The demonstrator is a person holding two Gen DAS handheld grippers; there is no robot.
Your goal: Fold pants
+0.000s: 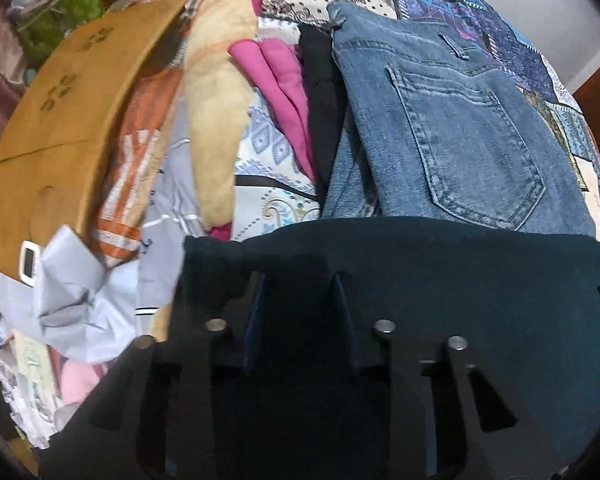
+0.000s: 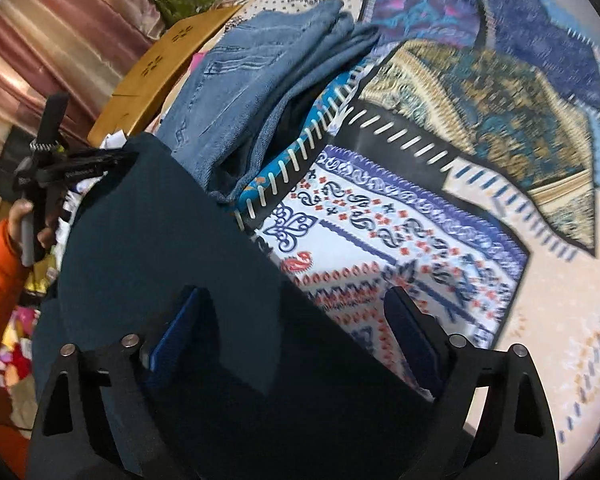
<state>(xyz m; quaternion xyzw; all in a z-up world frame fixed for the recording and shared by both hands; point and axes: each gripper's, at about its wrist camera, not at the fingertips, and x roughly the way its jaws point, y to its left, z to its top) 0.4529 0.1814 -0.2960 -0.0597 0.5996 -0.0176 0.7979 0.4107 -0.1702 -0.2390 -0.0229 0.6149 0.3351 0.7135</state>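
Dark teal pants [image 1: 420,280] lie on the patterned bedspread [image 2: 420,240] and fill the lower half of both views. My left gripper [image 1: 298,300] points steeply down onto them near their upper left corner. Its jaws stand narrow, with dark cloth in the small gap between the pads; I see no firm pinch. My right gripper [image 2: 296,332] is wide open and straddles the slanted edge of the pants [image 2: 160,260]. Its left finger [image 2: 180,328] is over the cloth and its right finger [image 2: 412,332] is over the bedspread.
Folded blue jeans [image 1: 460,128] lie just beyond the pants, with black [image 1: 324,112] and pink [image 1: 280,80] garments beside them. A heap of clothes [image 1: 80,300] and a wooden board [image 1: 60,120] sit at the left. A hand [image 2: 24,216] in an orange sleeve [image 2: 0,280] is at the far left.
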